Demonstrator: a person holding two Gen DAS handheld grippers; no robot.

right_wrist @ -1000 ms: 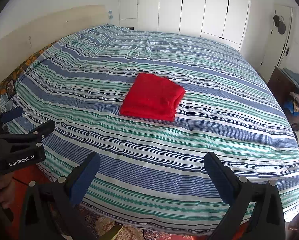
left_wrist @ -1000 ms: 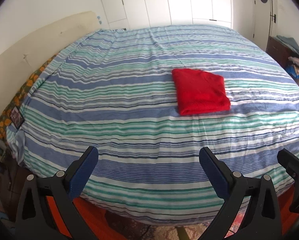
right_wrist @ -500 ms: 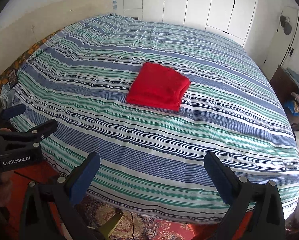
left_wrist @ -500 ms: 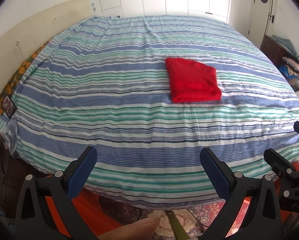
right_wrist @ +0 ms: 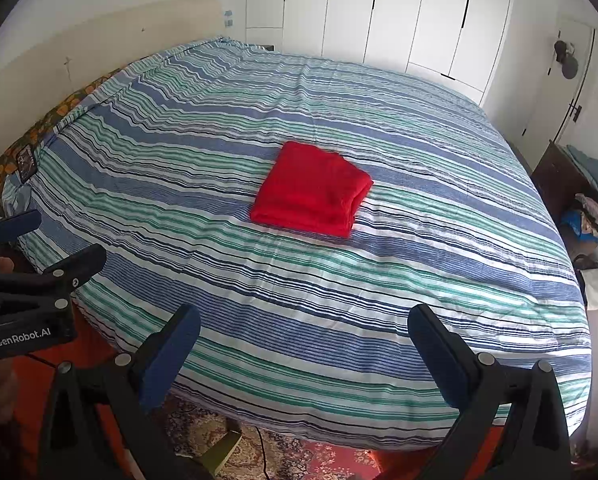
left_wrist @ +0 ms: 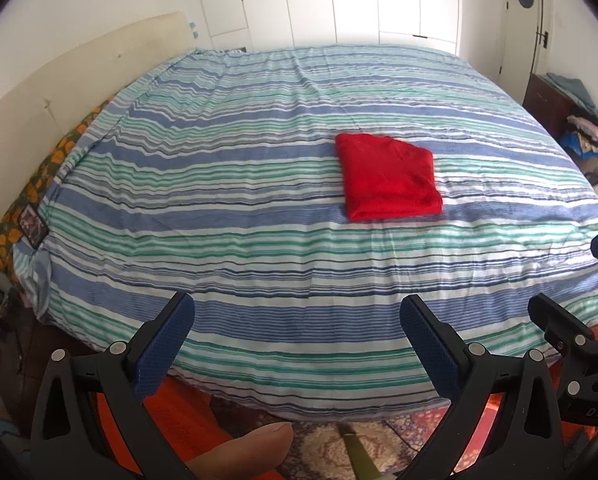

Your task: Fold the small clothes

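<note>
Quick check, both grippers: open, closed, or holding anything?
Left gripper: open, empty, short of the striped bed.
Right gripper: open, empty; folded red garment lies untouched on the bed.

Left black plastic two-finger tool (left_wrist: 297,342): blue textured pads (left_wrist: 161,350), silver rivets, white "GenRobot.AI" lettering on its side. Right black plastic two-finger tool (right_wrist: 305,354): matched blue pads (right_wrist: 439,362), silver rivets.

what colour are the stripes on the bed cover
Blue, green and white stripes on the bed cover, clearest in the right wrist view.
</note>
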